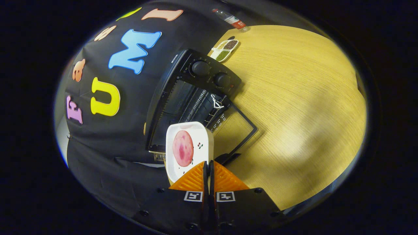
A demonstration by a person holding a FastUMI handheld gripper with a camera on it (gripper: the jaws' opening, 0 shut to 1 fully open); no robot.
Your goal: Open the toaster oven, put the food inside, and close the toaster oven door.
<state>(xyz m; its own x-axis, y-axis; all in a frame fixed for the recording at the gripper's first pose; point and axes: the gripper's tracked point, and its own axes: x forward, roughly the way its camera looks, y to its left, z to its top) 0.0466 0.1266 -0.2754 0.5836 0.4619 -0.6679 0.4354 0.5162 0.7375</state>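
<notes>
**Plate held by a thin edge grip, oven mouth ahead**

Fingers of the gripper [208,166] are drawn together on the near rim of a white plate [202,135], with almost no gap between them, so the hold looks like a narrow pinch on one edge. The plate sticks out just ahead of the fingertips, and the view is rolled, so I cannot tell how level it is. A round pink slice of food [183,148] lies on it, apparently loose.

The risk, as I judge it, is leverage: all the plate's weight hangs beyond the pinch, so a jolt or a twist of the wrist could let it pivot or slip, and the slice could slide off.

Beyond the plate the toaster oven [196,91] stands with its door [232,130] dropped open onto the wooden table [294,98], rack visible inside. The plate's far edge could catch the door or the cavity's frame on the way in. A small divided dish [225,49] sits well beyond the oven.
</notes>
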